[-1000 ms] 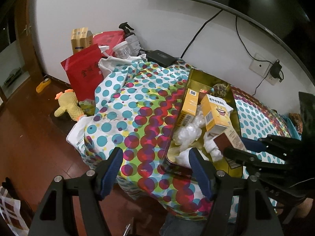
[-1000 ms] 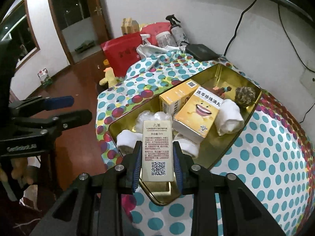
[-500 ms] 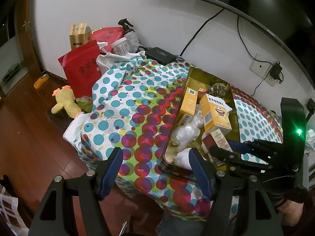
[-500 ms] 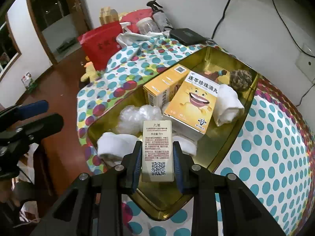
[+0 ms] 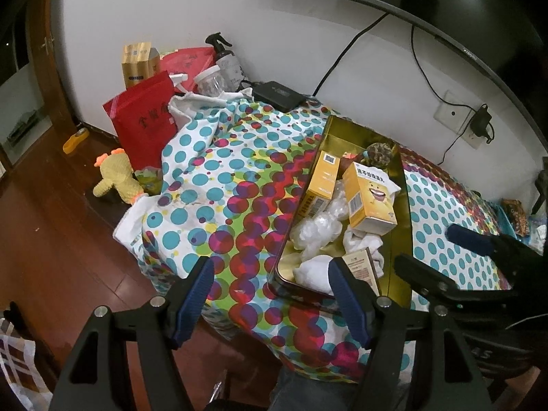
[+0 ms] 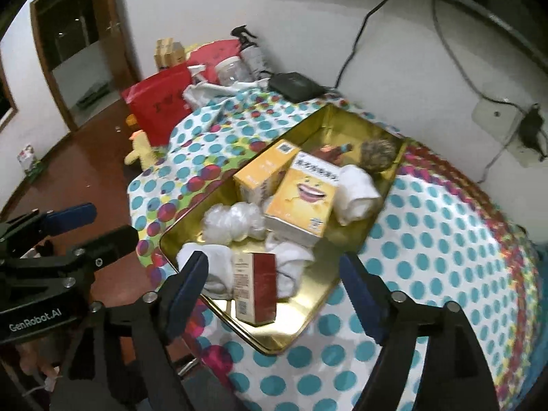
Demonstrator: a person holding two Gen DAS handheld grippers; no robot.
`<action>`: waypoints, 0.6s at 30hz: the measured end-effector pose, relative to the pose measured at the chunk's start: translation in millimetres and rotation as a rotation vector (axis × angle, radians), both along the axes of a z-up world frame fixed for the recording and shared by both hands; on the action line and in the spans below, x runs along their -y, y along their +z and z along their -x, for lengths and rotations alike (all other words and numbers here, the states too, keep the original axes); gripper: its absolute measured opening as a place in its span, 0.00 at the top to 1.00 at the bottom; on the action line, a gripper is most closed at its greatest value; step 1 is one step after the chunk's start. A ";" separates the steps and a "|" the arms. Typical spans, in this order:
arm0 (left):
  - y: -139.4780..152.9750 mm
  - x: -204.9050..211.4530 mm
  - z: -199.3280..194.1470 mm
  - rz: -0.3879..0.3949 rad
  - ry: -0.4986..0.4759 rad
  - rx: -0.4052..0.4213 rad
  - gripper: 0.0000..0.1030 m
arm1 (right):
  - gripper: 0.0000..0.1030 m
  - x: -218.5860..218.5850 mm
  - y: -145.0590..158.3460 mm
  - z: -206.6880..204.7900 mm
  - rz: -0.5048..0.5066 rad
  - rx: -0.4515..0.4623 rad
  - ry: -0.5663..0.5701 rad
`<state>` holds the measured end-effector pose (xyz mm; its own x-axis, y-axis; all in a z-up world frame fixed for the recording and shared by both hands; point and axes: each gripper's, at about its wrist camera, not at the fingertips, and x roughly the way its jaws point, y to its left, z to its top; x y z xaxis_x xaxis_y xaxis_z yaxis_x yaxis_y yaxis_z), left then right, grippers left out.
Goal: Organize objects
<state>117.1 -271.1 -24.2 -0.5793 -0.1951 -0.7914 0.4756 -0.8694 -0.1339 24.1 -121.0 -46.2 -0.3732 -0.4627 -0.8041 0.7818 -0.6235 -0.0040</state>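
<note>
Red box point(image 6: 255, 287) released into gold tin point(image 6: 346, 239), right jaws opening

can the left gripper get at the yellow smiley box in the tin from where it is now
Probably yes. The left gripper is open and empty at the gold tin's near corner. The smiley box lies on top, uncovered. The right gripper, jaws opening over the red box, crowds that end.
</note>
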 end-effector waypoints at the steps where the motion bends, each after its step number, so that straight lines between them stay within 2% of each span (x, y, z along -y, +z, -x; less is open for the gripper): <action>1: 2.2 -0.7 -0.5 0.003 0.001 -0.002 0.31 | 0.15 -2.6 3.0 -0.1 -0.004 -0.002 -0.012; 3: 7.6 -3.9 -1.4 0.011 -0.001 -0.004 0.31 | 0.04 -10.1 10.2 -1.4 0.007 0.000 -0.033; 6: 13.1 -10.1 -0.8 0.019 -0.010 0.002 0.31 | 0.01 -21.7 21.1 -4.6 0.004 -0.040 -0.081; 10: 21.9 -22.2 0.1 0.046 -0.025 0.013 0.29 | 0.00 -36.8 31.4 -5.6 0.002 -0.044 -0.128; 13: 27.5 -29.3 0.8 0.071 -0.020 0.022 0.21 | 0.00 -49.5 35.0 -5.4 -0.013 -0.033 -0.177; 18: 34.7 -43.3 6.0 0.101 -0.036 0.041 0.20 | 0.00 -76.7 35.5 -7.8 -0.026 0.015 -0.235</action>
